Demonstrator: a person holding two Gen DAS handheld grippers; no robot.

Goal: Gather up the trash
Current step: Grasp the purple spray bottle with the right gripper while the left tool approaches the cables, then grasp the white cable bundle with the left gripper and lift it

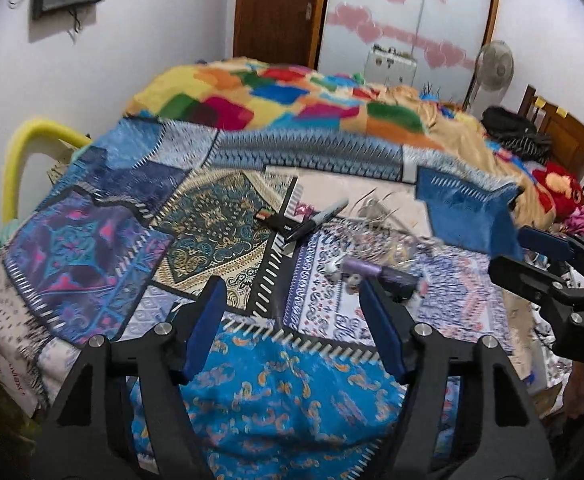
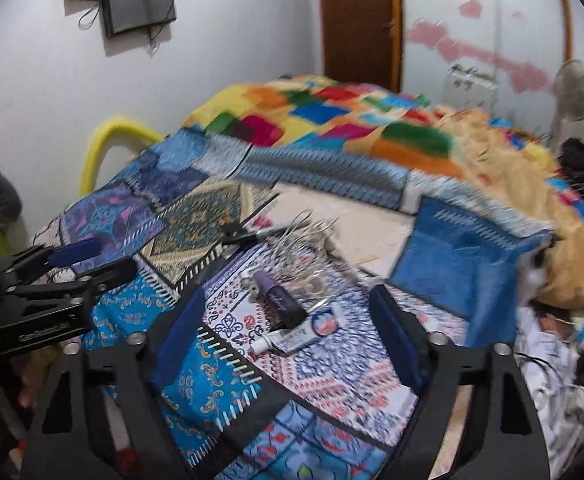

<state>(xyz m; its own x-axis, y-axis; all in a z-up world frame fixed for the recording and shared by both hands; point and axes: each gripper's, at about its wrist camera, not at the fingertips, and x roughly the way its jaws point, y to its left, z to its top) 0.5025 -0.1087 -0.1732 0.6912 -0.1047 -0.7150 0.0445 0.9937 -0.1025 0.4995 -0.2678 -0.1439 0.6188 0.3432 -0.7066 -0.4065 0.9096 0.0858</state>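
Right wrist view puts the litter straight ahead of the right gripper (image 2: 288,332): a purple tube (image 2: 278,300) and a small white tube (image 2: 292,338) lie on the patterned bedspread (image 2: 220,392), the two touching at one end, right in the gap between the blue pads. The purple tube's long axis runs from upper left to lower right, slanting across the jaw line; the white tube lies more crosswise, cap toward the left pad. The jaws stand partly open with nothing between the pads but cloth and the tubes beyond the tips; neither is gripped. Past them sits a tangle of clear wrappers (image 2: 311,248) and a black marker (image 2: 252,236). In the left wrist view the left gripper (image 1: 292,312) is likewise partly open and empty, aimed at bare bedspread, with the purple tube (image 1: 371,272) just off its right fingertip and the marker (image 1: 315,220) further up. I judge the right hand the nearer and better lined up; the white tube looks the easier pinch, since the pads would close across its narrow width.
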